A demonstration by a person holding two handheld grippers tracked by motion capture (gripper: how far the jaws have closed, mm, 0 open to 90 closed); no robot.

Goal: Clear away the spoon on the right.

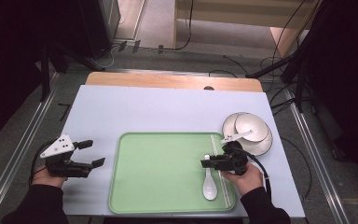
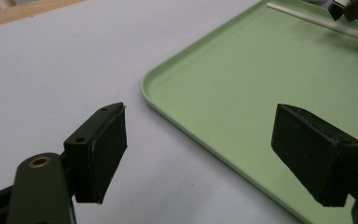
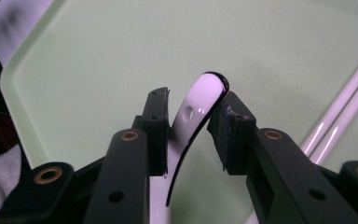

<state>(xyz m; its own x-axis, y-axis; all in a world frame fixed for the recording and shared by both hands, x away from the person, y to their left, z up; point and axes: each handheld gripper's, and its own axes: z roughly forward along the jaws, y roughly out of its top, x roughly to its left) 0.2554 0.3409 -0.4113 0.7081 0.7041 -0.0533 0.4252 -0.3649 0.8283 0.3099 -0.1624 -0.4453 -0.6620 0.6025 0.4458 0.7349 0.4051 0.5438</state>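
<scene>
A pale lavender table cover [image 1: 158, 107] fills the middle of the high view, with a strip of bare wooden tabletop [image 1: 172, 81] along its upper edge. A light green tray [image 1: 158, 172] lies on the cover in the lower middle of that frame, and its rounded corner also runs across the right half of the left gripper view.

To the right of the tray, at the middle right of the high view, stand stacked white bowls [image 1: 249, 130] with dark rims; how many there are is hard to tell from here.

The left gripper [image 1: 90, 154] sits at the lower left of the high view, over the bare cover just beside the tray's left rim. Its jaws stand wide apart with nothing between them.

The right gripper [image 1: 206, 163] is at the lower right, above the tray's right part. A pair of pale chopsticks [image 1: 220, 172] lies along the tray's right edge.

The white ceramic spoon [image 1: 209, 184] rests on the tray just left of the chopsticks, bowl toward the bottom of the frame. In the right gripper view its handle [image 3: 193, 112] stands between the jaws, which are parted: one pad seems to touch it, the other stands clear.
</scene>
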